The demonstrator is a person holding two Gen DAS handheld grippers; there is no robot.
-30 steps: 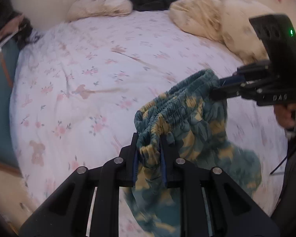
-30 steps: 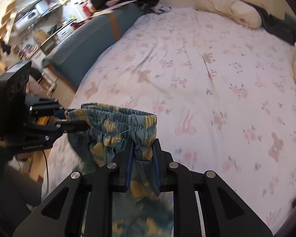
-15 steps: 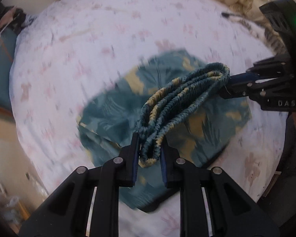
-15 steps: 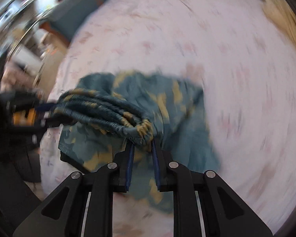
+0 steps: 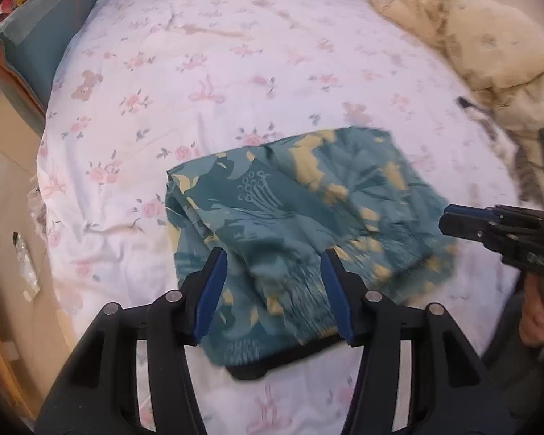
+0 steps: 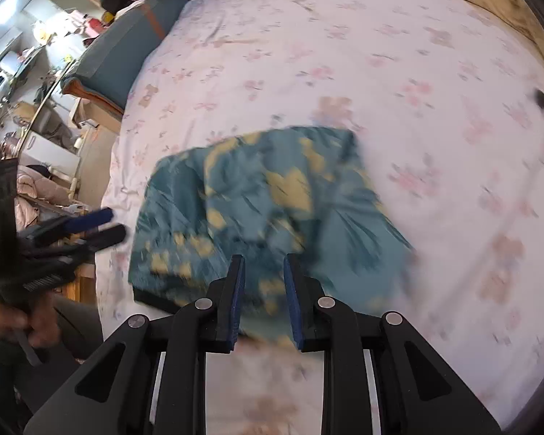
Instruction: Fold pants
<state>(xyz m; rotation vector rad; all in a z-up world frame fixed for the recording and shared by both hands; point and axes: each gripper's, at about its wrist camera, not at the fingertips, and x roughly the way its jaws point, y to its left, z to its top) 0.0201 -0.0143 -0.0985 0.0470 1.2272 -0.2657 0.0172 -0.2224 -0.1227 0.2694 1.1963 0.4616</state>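
The teal pants with yellow print (image 5: 293,214) lie folded in a flat bundle on the white floral bedsheet (image 5: 206,72), near the bed's front edge. They also show in the right wrist view (image 6: 268,210). My left gripper (image 5: 273,257) is open and empty just above the bundle's near edge. My right gripper (image 6: 261,261) is open and empty over the bundle's near edge; it also shows at the right of the left wrist view (image 5: 449,223). The left gripper shows at the left of the right wrist view (image 6: 105,224).
A cream blanket (image 5: 482,32) is heaped at the far right of the bed. A teal cushion (image 6: 127,50) lies along the bed's left side. A dark flat item (image 5: 272,362) pokes out from under the pants. Cluttered furniture (image 6: 25,83) stands beyond the bed.
Both grippers held the waistband up, swung the pants down onto the bed, then opened and let go. The pants now lie flat.
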